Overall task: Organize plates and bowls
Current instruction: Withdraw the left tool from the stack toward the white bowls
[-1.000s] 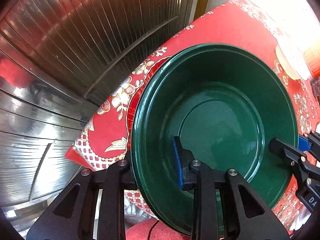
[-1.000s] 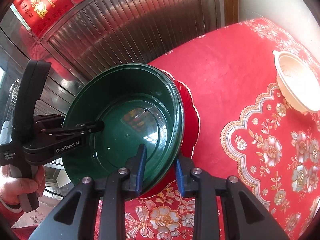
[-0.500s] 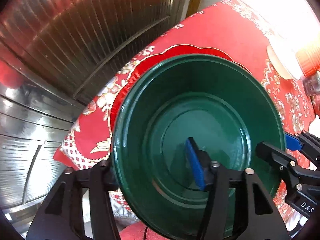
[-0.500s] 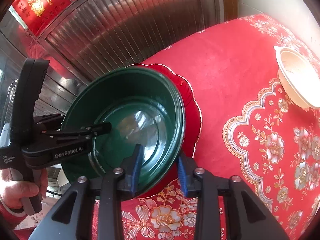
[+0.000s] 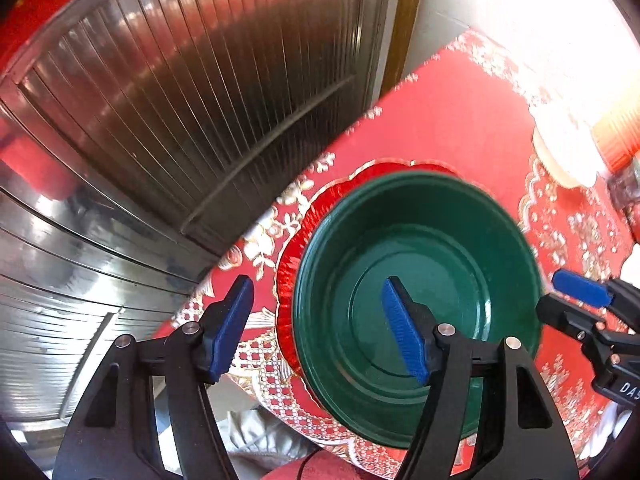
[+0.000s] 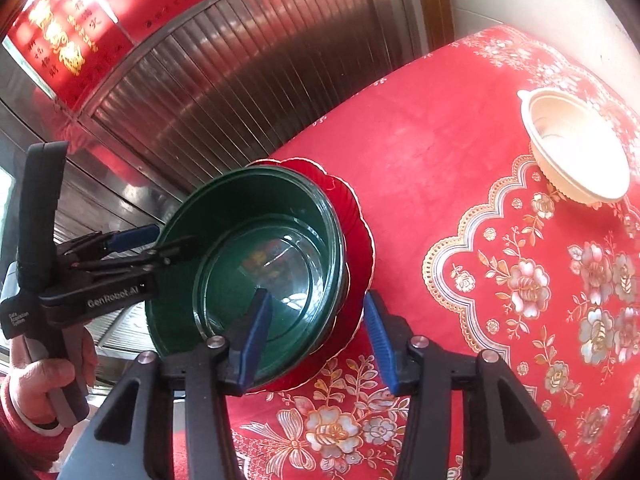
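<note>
A dark green bowl (image 5: 416, 304) sits on a red scalloped plate (image 5: 288, 280) near the table's corner; both also show in the right wrist view, bowl (image 6: 248, 256) on plate (image 6: 356, 248). My left gripper (image 5: 316, 328) is open, its jaws straddling the bowl's left rim without touching it. My right gripper (image 6: 316, 334) is open around the bowl's near rim and the plate's edge. Each gripper shows in the other's view: the right one (image 5: 572, 300) and the left one (image 6: 148, 246). A cream bowl (image 6: 576, 144) stands at the far right.
The table carries a red floral cloth (image 6: 520, 280). A ribbed metal door (image 5: 200, 100) stands behind the table's edge. An orange ribbed container (image 5: 618, 132) and the cream bowl (image 5: 560, 152) sit at the far right in glare.
Both grippers have opened and let go of the green bowl, which now rests on the red plate. Both have drawn back a little from it.
</note>
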`<state>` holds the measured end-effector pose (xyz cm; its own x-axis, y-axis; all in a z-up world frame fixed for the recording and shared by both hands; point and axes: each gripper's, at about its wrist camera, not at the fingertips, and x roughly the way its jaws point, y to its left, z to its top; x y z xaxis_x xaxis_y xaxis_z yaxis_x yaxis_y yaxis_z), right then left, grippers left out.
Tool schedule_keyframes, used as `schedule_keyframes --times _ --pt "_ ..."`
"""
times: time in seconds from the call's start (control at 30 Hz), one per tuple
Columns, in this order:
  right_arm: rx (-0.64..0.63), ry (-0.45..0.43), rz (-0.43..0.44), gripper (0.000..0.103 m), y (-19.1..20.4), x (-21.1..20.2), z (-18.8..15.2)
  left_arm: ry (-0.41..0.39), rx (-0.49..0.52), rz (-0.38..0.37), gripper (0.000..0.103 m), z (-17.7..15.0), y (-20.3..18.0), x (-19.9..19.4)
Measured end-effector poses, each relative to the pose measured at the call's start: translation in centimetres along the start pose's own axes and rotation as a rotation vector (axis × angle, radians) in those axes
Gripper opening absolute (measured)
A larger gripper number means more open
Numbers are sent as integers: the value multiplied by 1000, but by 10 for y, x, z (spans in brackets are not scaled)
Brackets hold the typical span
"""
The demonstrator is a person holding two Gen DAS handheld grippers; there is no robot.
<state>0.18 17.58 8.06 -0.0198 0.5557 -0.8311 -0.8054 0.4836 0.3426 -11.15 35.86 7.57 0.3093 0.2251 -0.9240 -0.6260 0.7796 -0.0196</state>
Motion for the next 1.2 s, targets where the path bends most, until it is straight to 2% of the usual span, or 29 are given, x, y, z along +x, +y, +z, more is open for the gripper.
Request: schedule_keyframes --times 0.1,0.23,0.37,0.6,0.73,0.87,1.2 --pt "3 -28 8 48 0 -9 0 -29 -2 -15 67 5 -4 -12" --pt "16 -76 8 48 -5 -25 -2 -74 29 -66 67 17 -29 -27" --pt "49 -119 -14 57 -20 -43 -10 -91 85 -111 67 27 -66 -31" --pt "153 -165 -74 62 -60 -74 -29 -87 187 -190 67 29 -130 -33" --pt "224 -188 -112 72 -82 -88 -41 -75 245 -223 67 27 -163 -35" --pt "285 -215 -136 74 -100 -103 -54 -68 297 -244 67 26 -192 -37" --pt "381 -261 -191 78 -130 -132 -80 -81 373 -272 67 23 -238 -42"
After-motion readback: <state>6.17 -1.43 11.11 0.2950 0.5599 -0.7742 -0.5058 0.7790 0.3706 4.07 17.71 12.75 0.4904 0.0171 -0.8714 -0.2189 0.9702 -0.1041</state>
